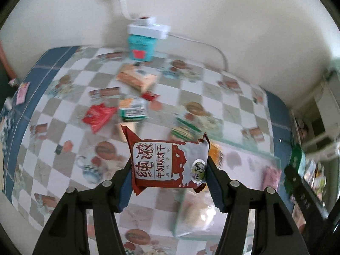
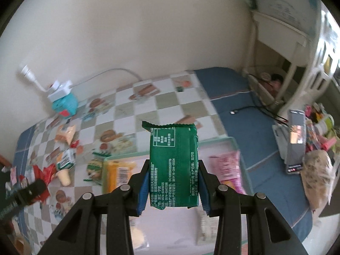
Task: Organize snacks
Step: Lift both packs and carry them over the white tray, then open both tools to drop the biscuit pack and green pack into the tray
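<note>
Item one: a red-and-white foil biscuit packet (image 1: 170, 165) is clamped in the left gripper (image 1: 169, 182), above the checked tablecloth (image 1: 212, 97).

Item two: a green foil snack packet (image 2: 174, 165) is pinched in the right gripper (image 2: 173, 188), over the pale green-rimmed tray (image 2: 232, 142).

Step judged: carrying. Lowering into the tray and release are called for next.

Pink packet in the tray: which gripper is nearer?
Right. The right gripper, holding the green packet, hangs beside the pink packet; the left gripper is farther off.
</note>
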Available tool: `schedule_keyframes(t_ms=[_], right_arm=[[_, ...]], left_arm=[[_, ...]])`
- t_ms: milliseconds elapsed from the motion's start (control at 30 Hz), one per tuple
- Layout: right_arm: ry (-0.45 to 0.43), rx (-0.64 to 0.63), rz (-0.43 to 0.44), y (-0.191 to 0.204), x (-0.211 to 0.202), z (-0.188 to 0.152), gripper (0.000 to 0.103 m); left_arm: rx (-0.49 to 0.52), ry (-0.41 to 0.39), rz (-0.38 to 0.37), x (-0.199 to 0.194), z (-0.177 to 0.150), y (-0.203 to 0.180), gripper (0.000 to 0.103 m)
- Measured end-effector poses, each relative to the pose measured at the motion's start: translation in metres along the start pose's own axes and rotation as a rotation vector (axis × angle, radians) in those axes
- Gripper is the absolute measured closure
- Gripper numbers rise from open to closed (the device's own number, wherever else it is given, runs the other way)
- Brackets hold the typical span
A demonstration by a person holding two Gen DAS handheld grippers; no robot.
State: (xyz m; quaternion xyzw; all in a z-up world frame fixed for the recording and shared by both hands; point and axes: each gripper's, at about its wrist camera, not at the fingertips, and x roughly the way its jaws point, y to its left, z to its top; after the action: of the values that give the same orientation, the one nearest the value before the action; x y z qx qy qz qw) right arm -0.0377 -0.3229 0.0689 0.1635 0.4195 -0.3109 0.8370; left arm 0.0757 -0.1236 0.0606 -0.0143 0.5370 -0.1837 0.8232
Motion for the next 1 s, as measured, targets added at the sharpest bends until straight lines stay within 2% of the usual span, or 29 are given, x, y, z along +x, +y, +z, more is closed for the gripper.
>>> schedule_keyframes(t_ms=[233,400,500,600,700,1000], right_arm=[[0.025,0.062,-0.005,-0.033,0.008,-0.001,0.060],[0.148,0.083,0.003,-0.044,0.046,-0.015,0.060],[0.199,0.081,-0.014,-0.046,0.066,-0.023,0.060],[0.221,0.079,-0.020,-0.048,0.075,-0.028,0.060],[0.235,0.091,-0.009,-0.052,0.081,-0.029,0.060],[0.243,0.095,0.004,-0.053,0.086,-0.027,0.060]], left_arm=[[0.152,0.030,-0.016,0.016,-0.023,-0.061,0.040],[0.221,0.119,-0.006,0.044,-0.043,-0.089,0.040],[0.256,0.129,0.020,0.054,-0.050,-0.101,0.040],[0.273,0.131,0.056,0.063,-0.053,-0.107,0.040],[0.269,0.151,0.055,0.071,-0.053,-0.110,0.040],[0.294,0.148,0.097,0.081,-0.053,-0.121,0.040]])
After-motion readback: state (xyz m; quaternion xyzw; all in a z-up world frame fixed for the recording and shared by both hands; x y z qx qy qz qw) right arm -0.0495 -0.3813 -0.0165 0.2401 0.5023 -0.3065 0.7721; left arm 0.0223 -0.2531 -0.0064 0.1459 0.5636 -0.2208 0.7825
